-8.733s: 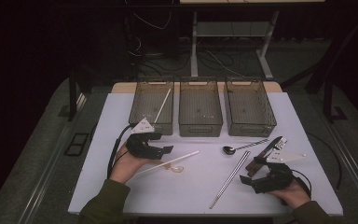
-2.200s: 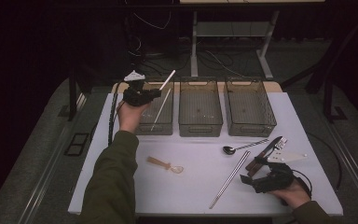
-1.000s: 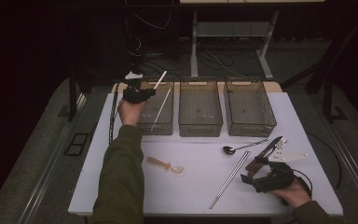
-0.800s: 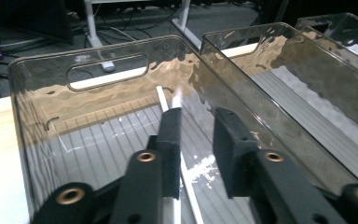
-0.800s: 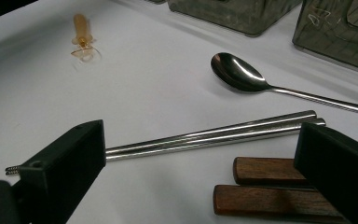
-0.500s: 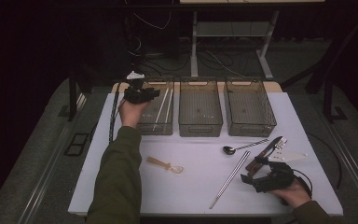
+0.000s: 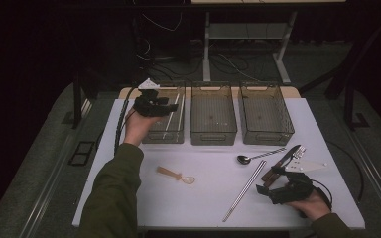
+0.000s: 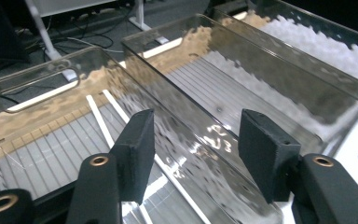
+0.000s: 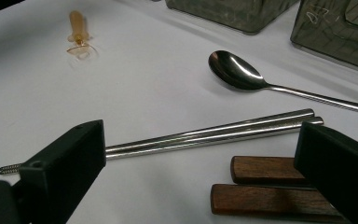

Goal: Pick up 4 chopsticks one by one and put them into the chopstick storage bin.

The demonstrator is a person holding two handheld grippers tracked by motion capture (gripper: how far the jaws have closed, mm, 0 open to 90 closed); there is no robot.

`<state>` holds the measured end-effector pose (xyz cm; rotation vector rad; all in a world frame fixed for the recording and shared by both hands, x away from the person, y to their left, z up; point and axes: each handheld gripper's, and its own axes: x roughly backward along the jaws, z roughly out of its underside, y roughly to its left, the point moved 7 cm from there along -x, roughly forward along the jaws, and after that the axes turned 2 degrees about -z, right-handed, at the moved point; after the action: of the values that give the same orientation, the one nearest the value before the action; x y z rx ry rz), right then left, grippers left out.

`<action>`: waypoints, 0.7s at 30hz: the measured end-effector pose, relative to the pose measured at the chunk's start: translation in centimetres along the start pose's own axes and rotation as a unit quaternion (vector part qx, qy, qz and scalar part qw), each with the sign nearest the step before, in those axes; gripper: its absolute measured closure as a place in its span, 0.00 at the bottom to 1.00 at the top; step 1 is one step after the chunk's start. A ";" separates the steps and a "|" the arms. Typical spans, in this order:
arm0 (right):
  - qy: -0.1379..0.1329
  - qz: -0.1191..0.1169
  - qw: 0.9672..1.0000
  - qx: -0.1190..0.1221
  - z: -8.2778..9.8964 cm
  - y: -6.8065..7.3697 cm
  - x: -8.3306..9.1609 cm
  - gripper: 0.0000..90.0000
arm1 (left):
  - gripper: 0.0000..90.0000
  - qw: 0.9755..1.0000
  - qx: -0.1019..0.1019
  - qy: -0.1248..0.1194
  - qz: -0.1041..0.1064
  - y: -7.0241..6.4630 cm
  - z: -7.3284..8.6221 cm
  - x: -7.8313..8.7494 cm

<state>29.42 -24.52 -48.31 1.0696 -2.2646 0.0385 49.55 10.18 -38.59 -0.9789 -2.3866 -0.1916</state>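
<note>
Looking down from the high view, the left gripper [image 7: 155, 105] was seen held over the left clear plastic bin [image 7: 166, 116], first of three bins in a row at the far side of the white table [image 7: 144, 198]. Inside that bin, a pair of white chopsticks [image 7: 174, 111] was seen lying lengthwise. To the right of that bin, the middle clear bin [image 7: 213, 115] and the right clear bin [image 7: 266, 114] were lined up. Well nearer than that bin, the right gripper [image 7: 276, 190] was rested on the table beside a pair of steel chopsticks [image 7: 244, 190], a steel spoon [image 7: 258, 156] and a small wooden-handled scoop [image 7: 175, 174].

From the left gripper view, the jaws were shown apart, having just been opening, with nothing between them; the white chopsticks [image 8: 103, 114] lay on the bin's ribbed floor below.

From the right gripper view, the jaws were shown wide apart and empty, with the steel chopsticks [image 9: 209, 134] and two wooden handles [image 9: 265, 184] between them on the table.
</note>
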 end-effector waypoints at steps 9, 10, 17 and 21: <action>0.000 0.002 1.000 0.001 0.0 0.0 0.0 0.03 | 0.40 1.000 -0.014 -0.013 0.023 -2.9 1.0 1.9; 0.001 0.001 1.000 0.000 0.0 0.0 0.0 0.03 | 0.39 1.000 -0.016 -0.013 0.024 -3.2 1.2 2.0; 0.000 0.001 1.000 0.000 0.0 0.0 0.1 0.03 | 0.34 0.999 -0.022 -0.016 0.038 -5.5 3.3 3.3; 0.002 0.001 1.000 -0.005 0.1 0.1 0.1 0.03 | 0.30 0.999 -0.029 -0.011 0.039 -6.6 4.7 3.9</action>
<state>29.31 -24.54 -48.30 1.0621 -2.2590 0.0309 40.69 9.25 -39.93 -1.1044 -2.3690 -0.2235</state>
